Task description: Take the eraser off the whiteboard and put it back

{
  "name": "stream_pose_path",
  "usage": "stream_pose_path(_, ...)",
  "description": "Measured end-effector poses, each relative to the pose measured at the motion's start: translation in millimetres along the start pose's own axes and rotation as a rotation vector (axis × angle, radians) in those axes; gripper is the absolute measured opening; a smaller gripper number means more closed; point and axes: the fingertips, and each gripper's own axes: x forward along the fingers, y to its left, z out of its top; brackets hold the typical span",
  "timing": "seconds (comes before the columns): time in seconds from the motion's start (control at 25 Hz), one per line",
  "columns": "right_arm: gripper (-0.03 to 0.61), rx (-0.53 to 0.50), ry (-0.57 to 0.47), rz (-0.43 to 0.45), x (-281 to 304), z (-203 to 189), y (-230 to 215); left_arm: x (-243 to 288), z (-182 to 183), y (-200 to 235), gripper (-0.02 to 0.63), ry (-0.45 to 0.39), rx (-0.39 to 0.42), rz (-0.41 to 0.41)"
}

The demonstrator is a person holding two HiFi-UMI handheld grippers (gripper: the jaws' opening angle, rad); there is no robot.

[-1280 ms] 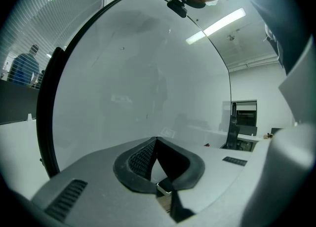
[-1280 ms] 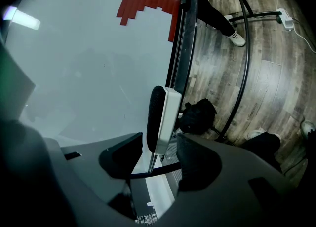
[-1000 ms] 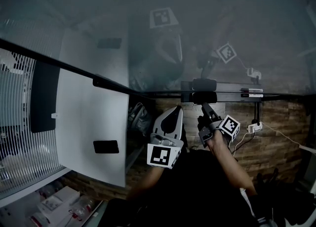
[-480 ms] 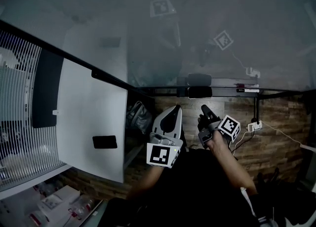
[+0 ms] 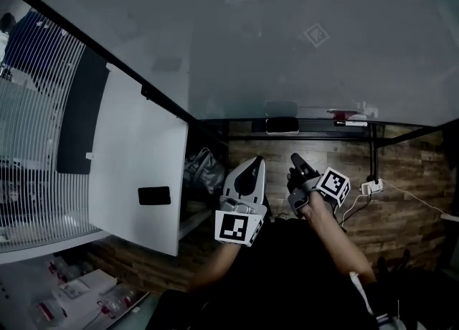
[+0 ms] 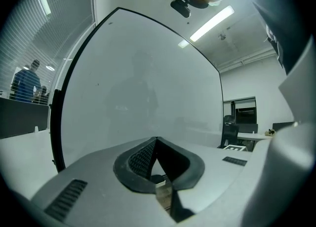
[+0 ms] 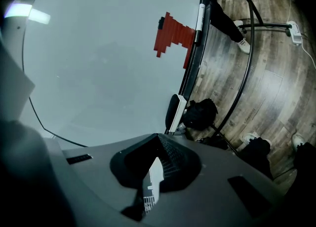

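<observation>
Jaws together, empty, on left gripper (image 5: 250,162), right gripper (image 5: 295,158) just closed empty, eraser (image 5: 282,125) apart at whiteboard (image 5: 301,49) edge

The eraser (image 5: 282,125) is black, the whiteboard (image 5: 301,49) pale grey, the floor (image 5: 412,171) brown wood-grain planks.

Whiteboard (image 5: 301,49) runs off the top and right edges in the head view. Eraser (image 5: 282,125) at its bottom edge is just a dark blob, and the little bits (image 5: 350,115) beside it are too tiny to tell.
</observation>
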Motion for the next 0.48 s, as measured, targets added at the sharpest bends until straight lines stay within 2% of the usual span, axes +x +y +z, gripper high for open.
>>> stream_pose_path(0.28, 0.015, -0.048, 0.017, 0.053, -36, -11, 22, -33, 14, -33, 0.006, -0.029, 0.014, 0.020)
stream_pose_path(0.48, 0.015, -0.158, 0.027, 0.096, -64, -19, 40, -54, 15, -53, 0.006, -0.040, 0.032, 0.030)
